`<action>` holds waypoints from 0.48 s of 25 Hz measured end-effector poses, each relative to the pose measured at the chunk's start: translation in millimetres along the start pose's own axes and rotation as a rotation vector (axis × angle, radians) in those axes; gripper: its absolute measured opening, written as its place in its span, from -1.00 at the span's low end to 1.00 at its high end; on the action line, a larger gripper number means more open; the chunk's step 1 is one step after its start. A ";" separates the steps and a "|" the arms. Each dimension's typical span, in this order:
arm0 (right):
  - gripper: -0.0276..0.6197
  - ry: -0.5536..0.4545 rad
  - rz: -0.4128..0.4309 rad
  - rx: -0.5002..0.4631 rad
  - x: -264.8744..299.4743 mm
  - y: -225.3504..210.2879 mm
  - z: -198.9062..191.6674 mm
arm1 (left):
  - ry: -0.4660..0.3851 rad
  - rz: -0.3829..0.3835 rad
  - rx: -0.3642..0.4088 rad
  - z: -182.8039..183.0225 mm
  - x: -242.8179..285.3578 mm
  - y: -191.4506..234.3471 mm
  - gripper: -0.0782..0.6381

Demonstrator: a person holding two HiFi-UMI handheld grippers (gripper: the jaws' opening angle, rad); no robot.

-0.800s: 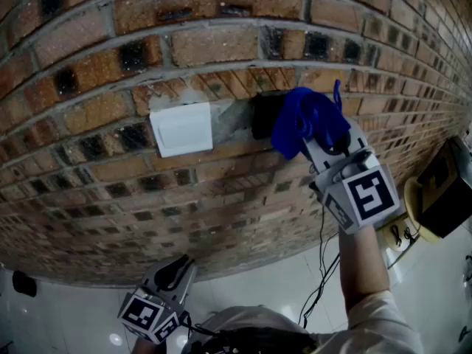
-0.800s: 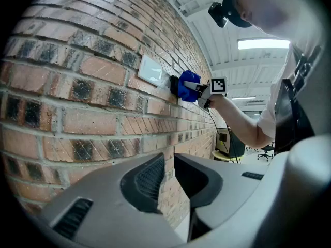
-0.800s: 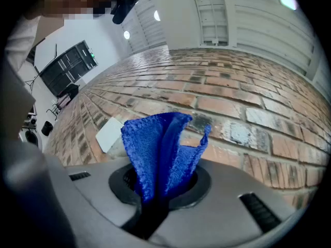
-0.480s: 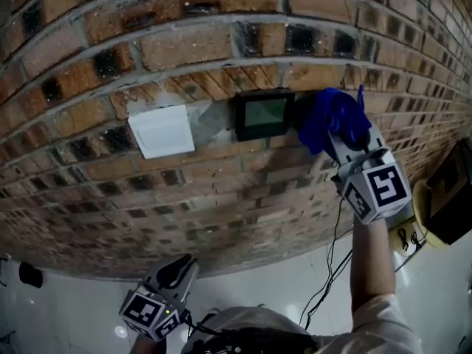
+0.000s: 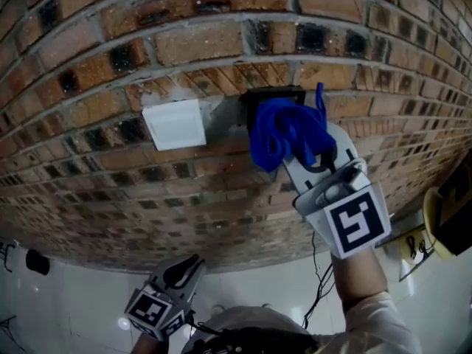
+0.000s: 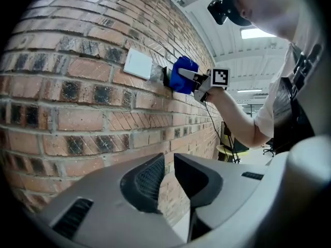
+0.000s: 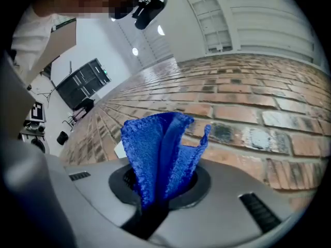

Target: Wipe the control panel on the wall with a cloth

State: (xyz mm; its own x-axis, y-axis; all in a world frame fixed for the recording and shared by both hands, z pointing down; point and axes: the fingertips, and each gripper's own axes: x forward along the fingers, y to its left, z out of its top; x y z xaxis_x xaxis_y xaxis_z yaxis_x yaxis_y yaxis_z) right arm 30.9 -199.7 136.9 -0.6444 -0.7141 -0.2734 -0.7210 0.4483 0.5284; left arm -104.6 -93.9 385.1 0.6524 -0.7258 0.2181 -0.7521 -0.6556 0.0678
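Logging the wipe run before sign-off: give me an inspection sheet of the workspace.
Surface: brick wall, grey patch between the fittings.
Job's things: blue cloth lies over the control panel, mostly hiding it.
Clutter: white plate left of the panel.
Grippers: right gripper shut on the cloth; left gripper low, jaws slightly apart, empty.
Cables: black cable hangs below the right gripper.
Surroundings: glossy floor; yellow-and-black object at right.

Blue cloth (image 5: 284, 135) bunched over dark control panel (image 5: 274, 92), apparently touching.
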 end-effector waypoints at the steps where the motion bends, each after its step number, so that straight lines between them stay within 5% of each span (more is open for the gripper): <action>1: -0.64 0.004 0.018 -0.007 10.2 8.6 1.3 | 0.004 0.008 0.003 -2.3 -2.9 1.6 -0.62; 6: -0.64 -0.013 0.011 0.034 37.8 16.4 1.8 | -0.002 0.041 -0.012 -5.2 -12.8 4.3 -0.62; 12: -0.64 0.043 -0.100 0.040 2.2 -31.4 -20.0 | 0.015 0.059 -0.029 -10.1 -15.6 10.0 -0.62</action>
State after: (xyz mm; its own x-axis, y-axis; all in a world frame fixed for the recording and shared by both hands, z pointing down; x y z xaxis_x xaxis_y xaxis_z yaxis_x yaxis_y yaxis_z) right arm 57.2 -226.1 135.7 -0.5576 -0.7785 -0.2881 -0.7915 0.3941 0.4671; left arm -123.3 -87.1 392.1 0.6055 -0.7596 0.2374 -0.7917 -0.6052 0.0829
